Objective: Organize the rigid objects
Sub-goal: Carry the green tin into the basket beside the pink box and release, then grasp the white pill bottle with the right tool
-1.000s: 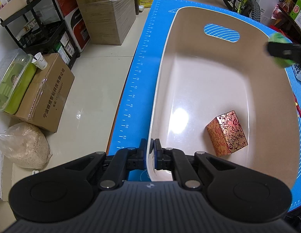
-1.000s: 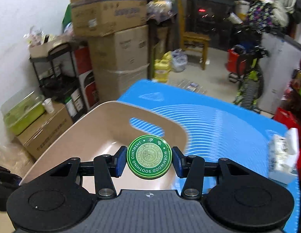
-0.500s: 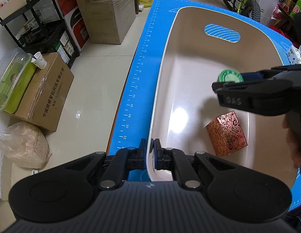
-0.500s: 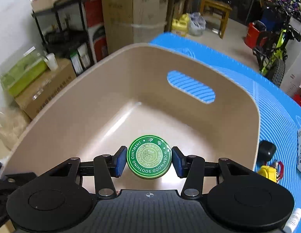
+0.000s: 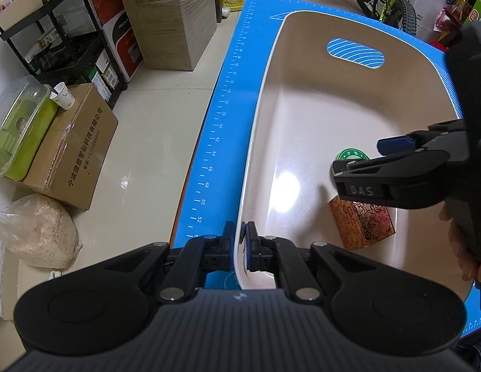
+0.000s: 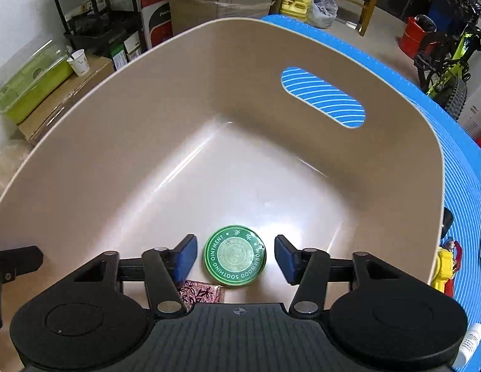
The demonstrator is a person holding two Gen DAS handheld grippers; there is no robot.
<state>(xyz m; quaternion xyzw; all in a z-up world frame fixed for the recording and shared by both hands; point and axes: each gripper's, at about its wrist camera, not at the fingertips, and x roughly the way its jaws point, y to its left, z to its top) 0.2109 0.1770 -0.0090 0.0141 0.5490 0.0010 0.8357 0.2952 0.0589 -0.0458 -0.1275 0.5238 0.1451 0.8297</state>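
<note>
The green tin (image 6: 235,255) lettered "WORMWOOD SOOTHING OINTMENT" now lies on the floor of the beige basin (image 6: 116,142), just beside the red patterned box (image 6: 200,291). Half a second ago the right gripper (image 6: 236,259) clamped it; its fingers are opening, clear of the tin between them. The left gripper (image 5: 239,245) stays pinched on the basin's rim.

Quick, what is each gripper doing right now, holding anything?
Left gripper: shut on the rim of the beige tub.
Right gripper: opening, pads clear of the green ointment tin, which lies between them on the tub floor.
</note>
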